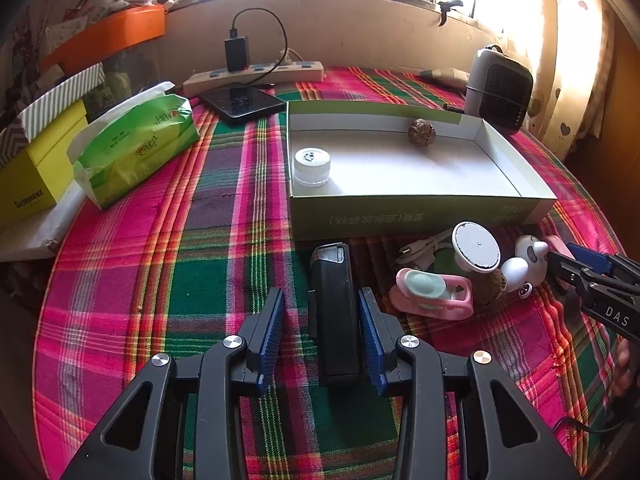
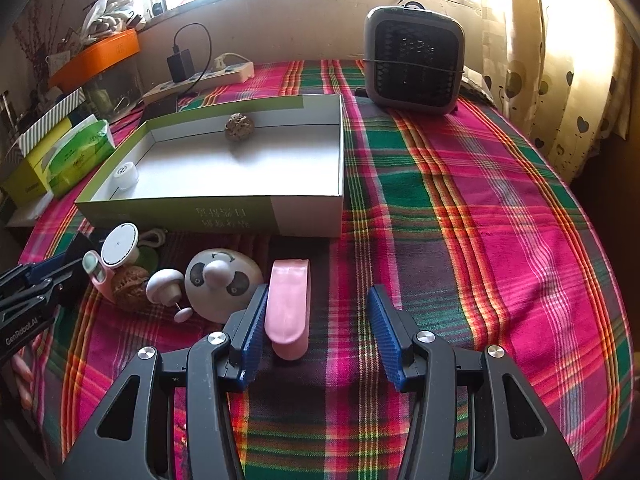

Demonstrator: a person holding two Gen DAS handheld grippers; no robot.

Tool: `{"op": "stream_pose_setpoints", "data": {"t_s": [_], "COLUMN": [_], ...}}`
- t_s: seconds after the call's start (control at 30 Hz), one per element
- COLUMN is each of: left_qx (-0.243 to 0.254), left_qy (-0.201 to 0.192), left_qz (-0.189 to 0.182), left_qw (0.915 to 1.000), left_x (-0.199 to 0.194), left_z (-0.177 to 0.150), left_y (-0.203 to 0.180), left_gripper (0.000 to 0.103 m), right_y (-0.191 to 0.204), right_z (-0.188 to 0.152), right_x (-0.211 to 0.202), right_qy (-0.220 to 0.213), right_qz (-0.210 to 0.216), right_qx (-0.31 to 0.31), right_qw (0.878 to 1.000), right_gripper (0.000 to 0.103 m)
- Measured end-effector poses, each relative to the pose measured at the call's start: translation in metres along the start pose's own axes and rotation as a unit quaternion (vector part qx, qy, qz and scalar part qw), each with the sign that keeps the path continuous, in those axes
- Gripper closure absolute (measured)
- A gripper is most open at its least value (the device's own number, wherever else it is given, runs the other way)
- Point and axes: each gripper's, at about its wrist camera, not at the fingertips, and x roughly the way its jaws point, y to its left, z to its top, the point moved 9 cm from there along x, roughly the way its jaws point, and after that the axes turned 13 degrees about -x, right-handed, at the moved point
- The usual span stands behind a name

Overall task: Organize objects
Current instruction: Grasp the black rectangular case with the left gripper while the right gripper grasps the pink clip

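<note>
Straddling the black case (image 1: 334, 316) now with the left gripper (image 1: 322, 332), jaws set wide, a clear gap on the left side and barely any on the right (contact there too close to call). Lying flat on the plaid bench (image 1: 208, 272), long axis running straight along the fingers toward the open box (image 1: 416, 210), so no wrist turn looks needed, only a squeeze. Over on the other side, much the same picture: right gripper (image 2: 318, 334) spread about halfway, pink case (image 2: 288, 308) between the jaws, hugging the left pad and leaving plenty of air on the right. Long axis again pointing away toward the box. Judging by position, black case belongs to the left hand, pink case to the right, each roughly centred on its own target.

Already sitting in the box: a white bottle (image 1: 312, 166) near one corner and a walnut (image 1: 419, 131) by the far wall. Waiting just in front of the box: a small cluster with a panda figure (image 2: 222, 284), a mushroom toy (image 2: 164, 284) and a white disc (image 2: 119, 245).

Showing the panda face-on from the right wrist only; from the left wrist, merely an edge-on glimpse of it beside the incoming right gripper. Showing the black case's full length from the left wrist only; largely hidden from the right.
</note>
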Motion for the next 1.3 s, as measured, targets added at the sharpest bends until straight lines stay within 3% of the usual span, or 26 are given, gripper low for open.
{"op": "stream_pose_setpoints", "data": {"t_s": [0.53,0.73,1.3], "left_qx": [0.0,0.0,-0.005], "left_qy": [0.0,-0.001,-0.005], "left_qz": [0.002,0.01,0.018], "left_qw": [1.0,1.0,0.9998], "left_x": [0.0021,0.0033,0.0025], "left_z": [0.0027,0.0044,0.0042], "left_y": [0.0013,0.0024,0.0069], "left_gripper": [0.068,0.073,0.081], "right_y": [0.0026,0.0061,0.0042], "right_z": [0.003,0.0038,0.0041], "right_x": [0.0028,0.0022,0.0017], "right_qy": [0.002,-0.001,-0.003], "right_qz": [0.0,0.002,0.009], "right_qx": [-0.006,-0.01,-0.008], "right_qw": [1.0,1.0,1.0], "right_gripper": [0.053,0.066,0.081]}}
